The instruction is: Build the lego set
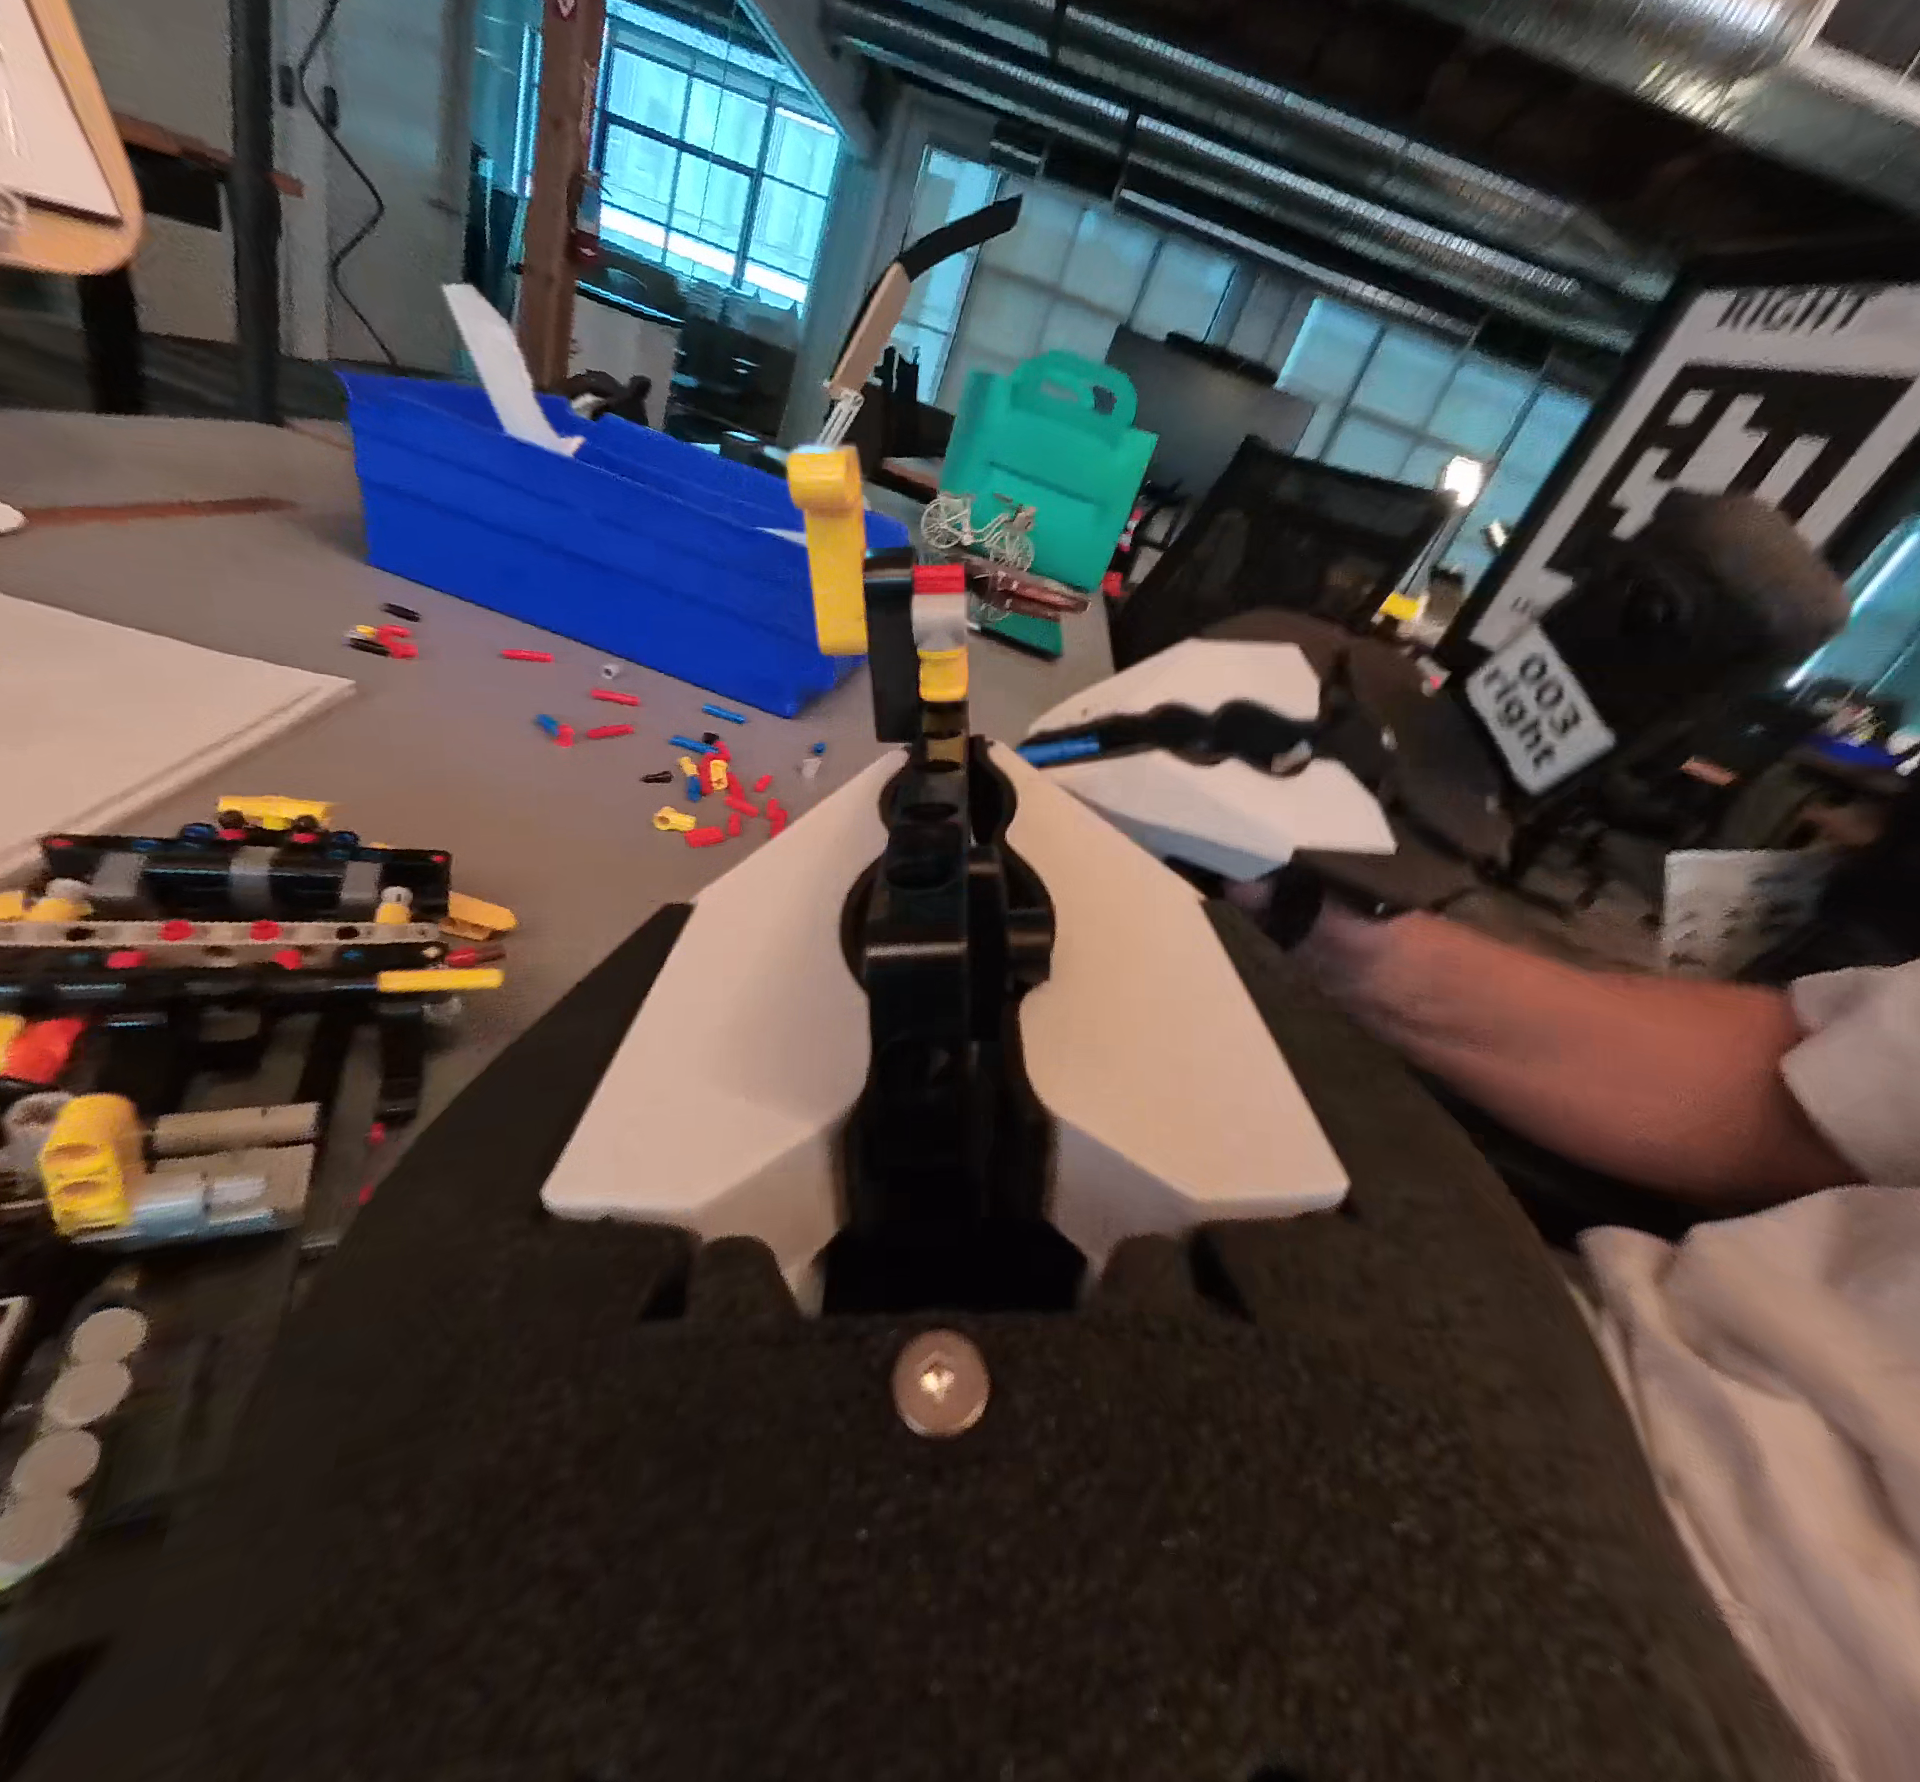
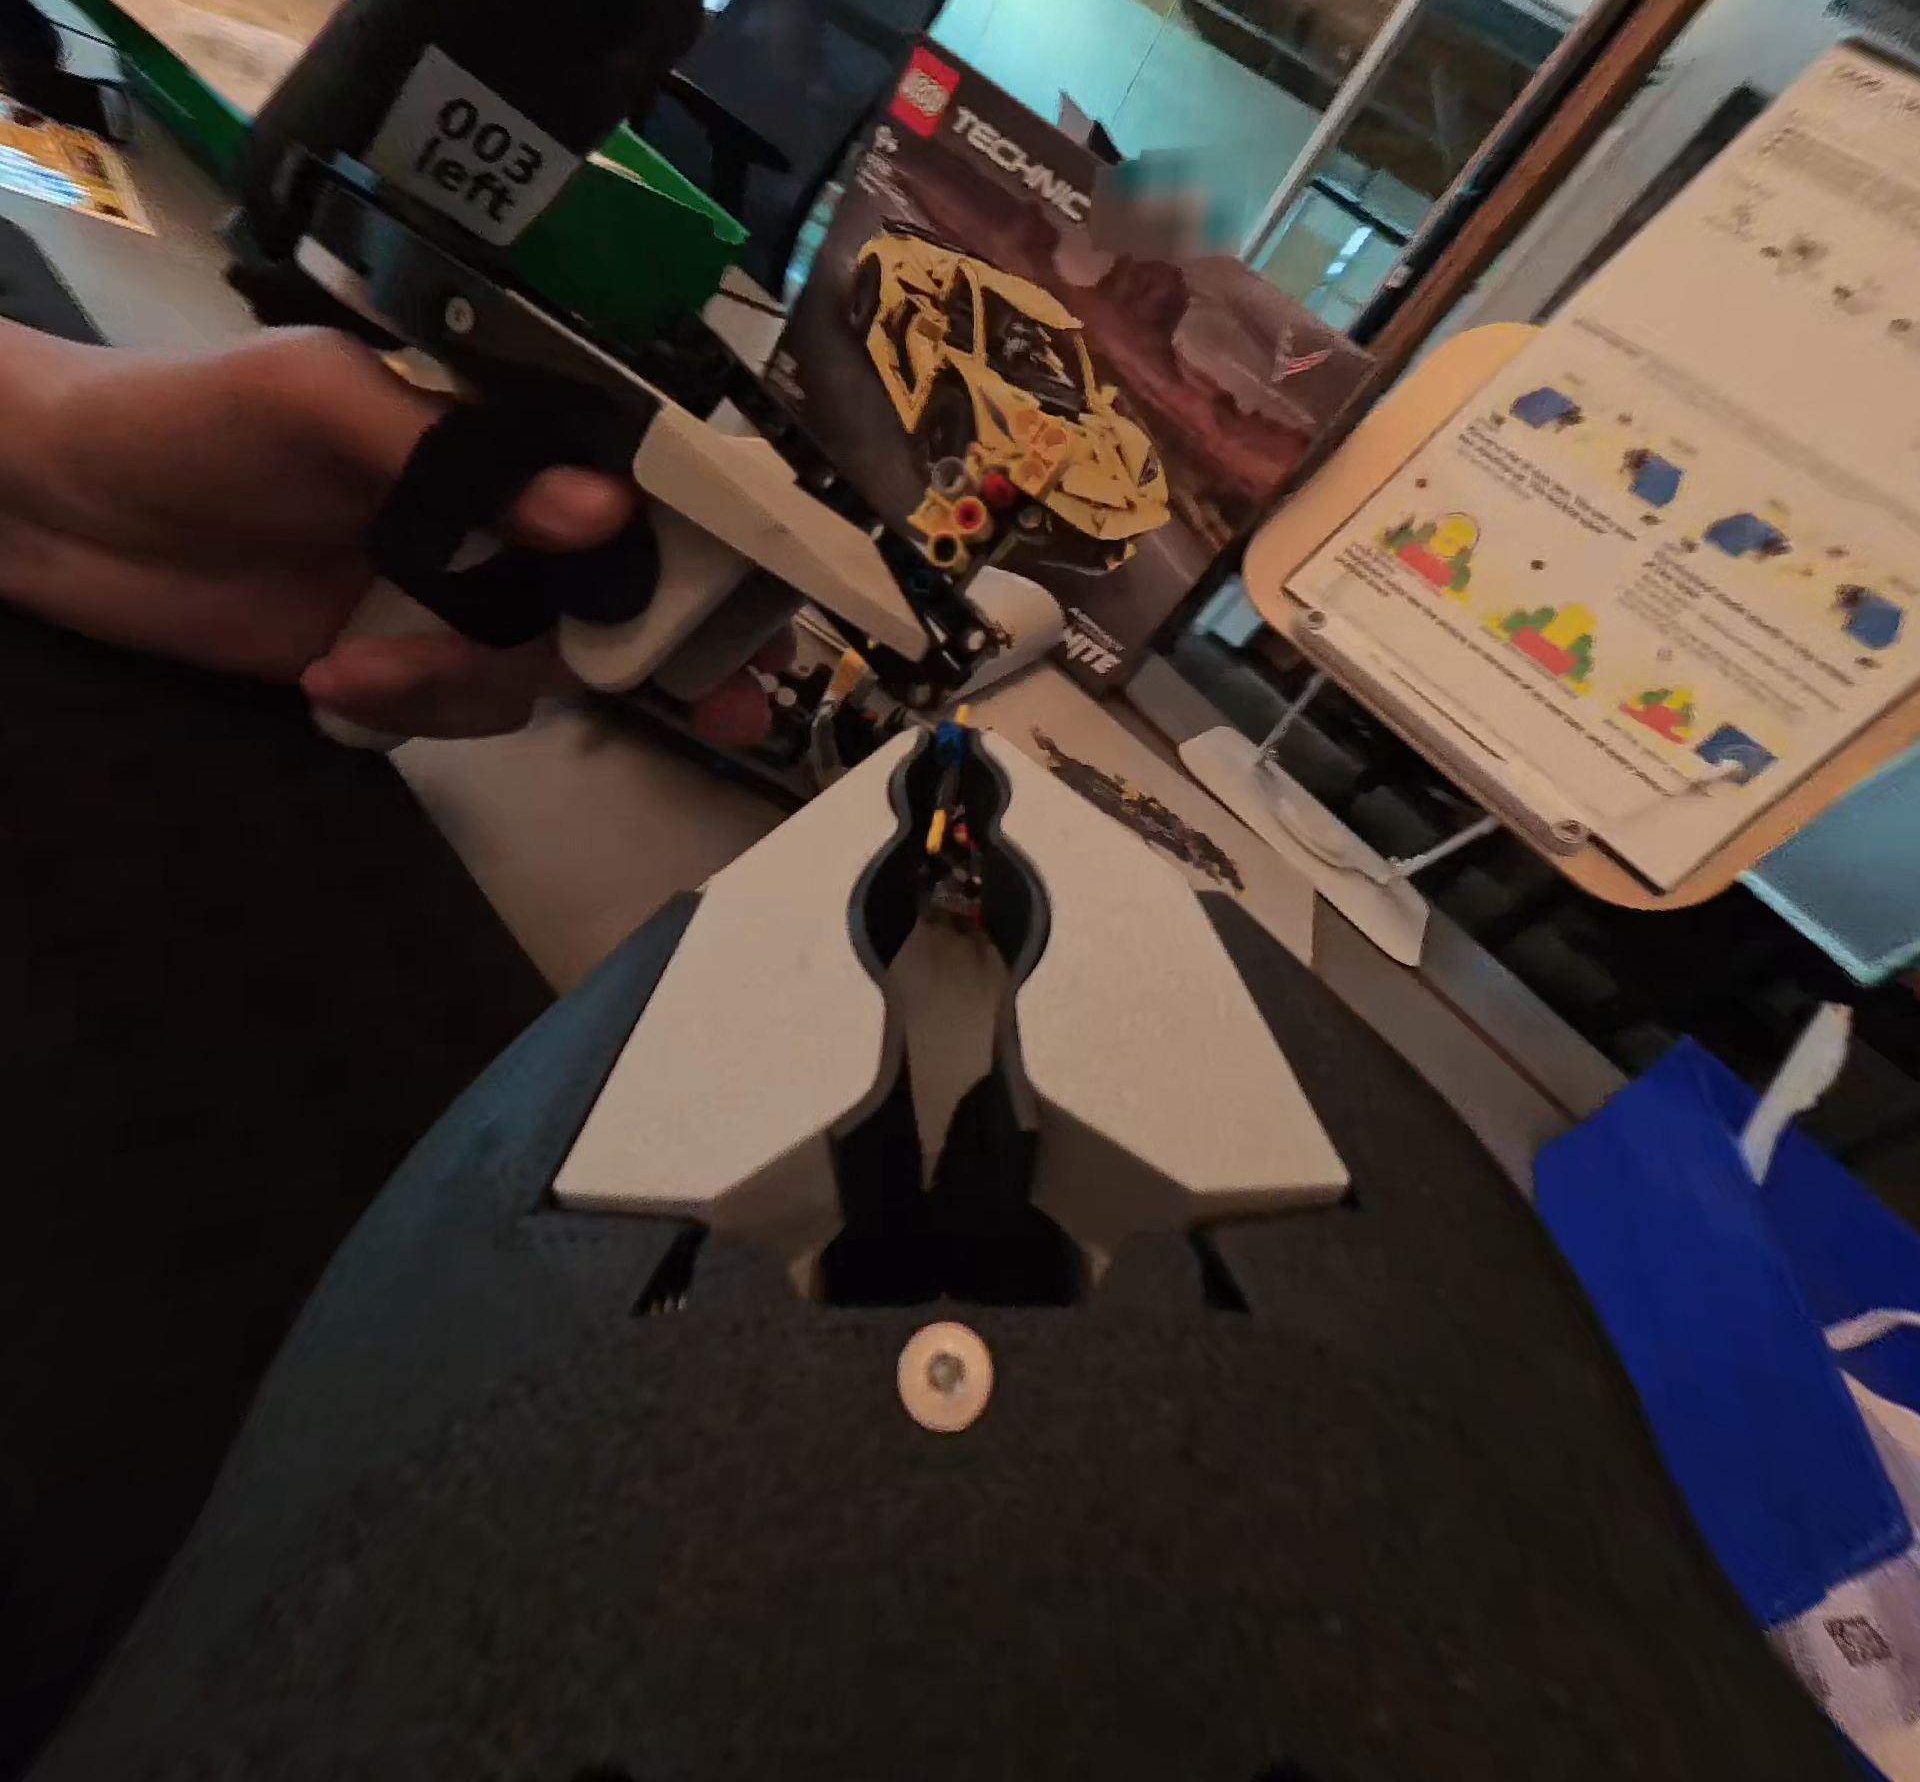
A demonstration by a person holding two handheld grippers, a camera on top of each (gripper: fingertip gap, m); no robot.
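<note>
The left hand-held gripper (image 1: 940, 776) is clenched on a black Technic sub-assembly (image 1: 925, 693), held up off the bench (image 1: 499, 766) in front of the blue bin (image 1: 582, 527). The right hand-held gripper (image 2: 951, 745) is pinched on a small blue pin (image 2: 948, 740) and sits just beside the sub-assembly, seemingly lined up to push the pin into it.

The main risk is the grip itself — the sub-assembly is caught only by its lower beam, with most of its length standing clear above the fingertips. A sideways push from the pin could lever it round or pop it out of the jaws. The pin is held by very little and could twist or drop if it meets the hole off-axis. Motion blur makes the alignment hard to judge.

The sub-assembly is a narrow black beam with round holes, topped by a yellow connector (image 1: 943, 672), a grey-and-red piece above that, and a yellow liftarm (image 1: 831, 548) sticking up at its left. Left of the blue bin, on the bench, lies the larger black-and-yellow chassis section (image 1: 239, 901); loose red, blue and yellow pins (image 1: 717, 787) are scattered in front of the bin.
</note>
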